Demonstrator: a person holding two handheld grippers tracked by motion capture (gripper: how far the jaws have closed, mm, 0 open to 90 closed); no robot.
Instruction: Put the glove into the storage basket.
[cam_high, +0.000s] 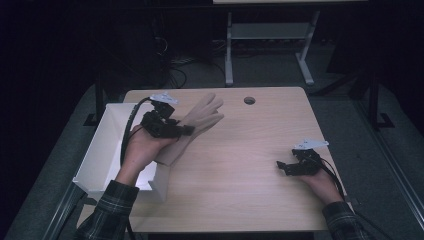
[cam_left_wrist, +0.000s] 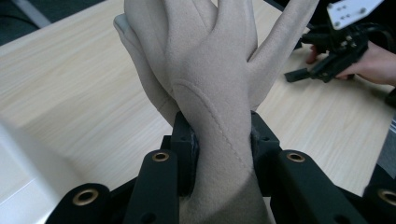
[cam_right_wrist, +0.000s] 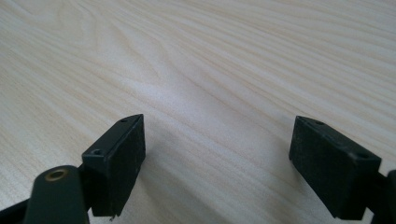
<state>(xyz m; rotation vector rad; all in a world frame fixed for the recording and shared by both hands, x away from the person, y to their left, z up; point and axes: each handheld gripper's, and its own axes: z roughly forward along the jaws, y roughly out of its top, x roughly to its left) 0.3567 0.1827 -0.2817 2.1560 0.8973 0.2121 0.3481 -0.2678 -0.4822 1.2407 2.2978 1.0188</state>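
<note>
The left gripper (cam_high: 184, 131) sits near the table's (cam_high: 240, 190) left edge, just beside the open white box (cam_high: 102, 150) that hangs partly past that edge, and its jaws are clamped on the wrist of a beige glove (cam_high: 200, 122). In the left gripper view the glove (cam_left_wrist: 210, 70) rises from between the two black pads, its soft, suede-like cloth bunched where they squeeze it, a curved seam running across the back and the fingers fanned out above. From above, the glove's fingers point toward the far side of the table while its cuff trails back toward the box's near corner. The right gripper (cam_high: 283, 166) rests low on the wood near the right edge, well apart from the glove, with its jaws spread wide over bare tabletop (cam_right_wrist: 210, 70). Between the two grippers the pale, straight-grained wooden surface lies open; a small round hole (cam_high: 249, 100) sits near the far edge.
</note>
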